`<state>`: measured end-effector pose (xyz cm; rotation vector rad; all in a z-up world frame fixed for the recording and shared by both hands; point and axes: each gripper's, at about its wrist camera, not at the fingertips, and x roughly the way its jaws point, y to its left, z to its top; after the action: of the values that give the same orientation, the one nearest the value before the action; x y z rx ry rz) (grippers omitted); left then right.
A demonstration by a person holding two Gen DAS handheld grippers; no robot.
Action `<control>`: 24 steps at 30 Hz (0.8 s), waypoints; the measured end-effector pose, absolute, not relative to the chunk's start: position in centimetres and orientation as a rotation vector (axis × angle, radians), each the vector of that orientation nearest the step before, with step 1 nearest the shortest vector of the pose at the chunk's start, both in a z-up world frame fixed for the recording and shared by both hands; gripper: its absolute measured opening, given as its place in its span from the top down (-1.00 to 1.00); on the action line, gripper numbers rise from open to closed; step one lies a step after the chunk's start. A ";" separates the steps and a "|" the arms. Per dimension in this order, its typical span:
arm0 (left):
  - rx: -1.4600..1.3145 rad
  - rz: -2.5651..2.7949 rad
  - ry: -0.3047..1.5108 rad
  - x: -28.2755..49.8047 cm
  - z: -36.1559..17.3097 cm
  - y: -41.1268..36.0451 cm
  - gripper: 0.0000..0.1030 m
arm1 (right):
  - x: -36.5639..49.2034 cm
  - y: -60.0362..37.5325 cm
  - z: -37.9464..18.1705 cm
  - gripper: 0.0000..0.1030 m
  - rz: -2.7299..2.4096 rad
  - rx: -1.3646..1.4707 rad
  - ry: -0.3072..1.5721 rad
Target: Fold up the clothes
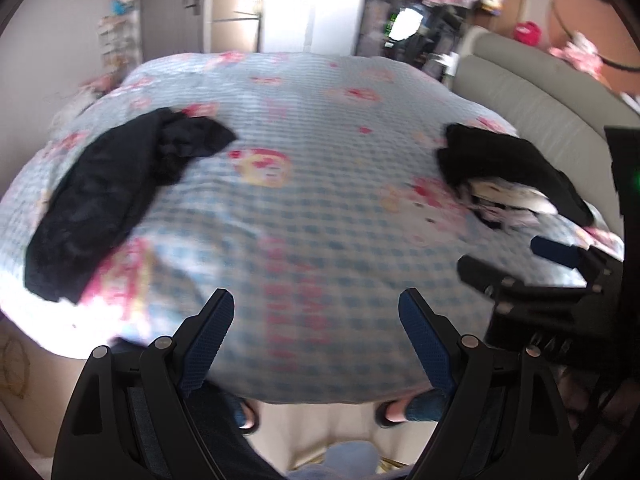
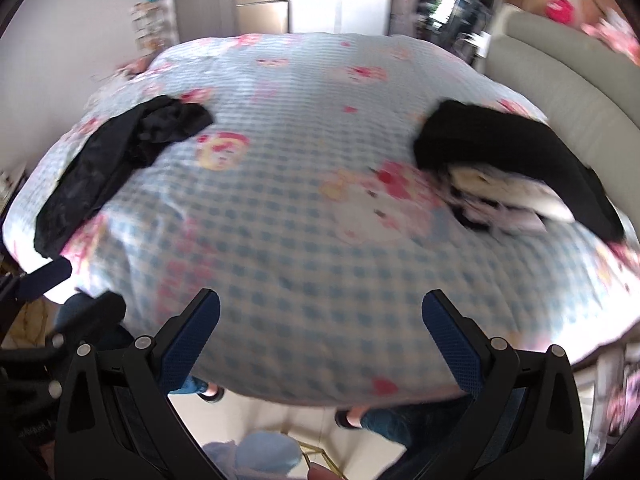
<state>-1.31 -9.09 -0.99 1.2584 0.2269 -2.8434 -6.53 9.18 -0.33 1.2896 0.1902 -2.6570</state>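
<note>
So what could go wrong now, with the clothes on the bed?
The black garment lies near the bed's left edge, so a careless tug might slide it off the blanket. The pile on the right mixes black and light clothes, so a grab there might lift several pieces at once. Both the left gripper and the right gripper are open and holding nothing, and the pictures are blurry, so aiming may be off.

Checked bed (image 1: 304, 208) carries two dark clothes piles (image 1: 104, 200) (image 1: 508, 168).
</note>
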 end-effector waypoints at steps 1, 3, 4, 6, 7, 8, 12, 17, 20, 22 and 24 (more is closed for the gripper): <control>1.253 -2.821 0.253 -1.5 -1.3 -10.5 -0.68 | -7.1 7.8 -0.2 -0.99 -2.633 1.274 0.206; 1.244 -2.763 0.308 -2.1 -2.1 -13.8 -0.68 | -8.2 5.2 -0.2 -0.99 -2.586 1.249 0.231; 1.236 -2.730 0.325 -2.4 -2.6 -15.5 -0.68 | -9.1 3.2 -0.2 -0.99 -2.543 1.235 0.247; 1.219 -2.663 0.346 -3.0 -3.4 -18.8 -0.68 | -10.4 -0.2 -0.6 -0.99 -2.478 1.218 0.293; 1.211 -2.631 0.352 -3.3 -3.9 -20.3 -0.68 | -11.0 -1.7 -0.9 -0.99 -2.447 1.207 0.322; 1.202 -2.599 0.357 -3.7 -4.3 -21.9 -0.68 | -11.9 -3.8 -1.2 -0.99 -2.414 1.202 0.349; 1.180 -2.495 0.409 -4.8 -6.3 -28.2 -0.68 | -14.2 -10.5 -2.5 -0.98 -2.284 1.191 0.375; 1.235 -2.420 0.427 -6.7 -9.5 -32.9 -0.68 | -17.1 -17.6 -5.2 -0.98 -2.188 1.195 0.357; 1.283 -2.404 0.426 -7.6 -11.6 -34.3 -0.68 | -18.7 -20.7 -7.1 -0.98 -2.184 1.223 0.357; 1.311 -2.411 0.454 -8.0 -12.7 -34.8 -0.68 | -19.8 -22.0 -8.2 -0.98 -2.170 1.251 0.348; 1.324 -2.432 0.491 -8.4 -13.4 -35.1 -0.68 | -20.8 -23.2 -9.3 -0.98 -2.141 1.282 0.330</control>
<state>-8.45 -35.08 -13.44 1.3238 0.4907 -2.4321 -20.83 -23.23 -9.29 1.2825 0.3299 -2.1410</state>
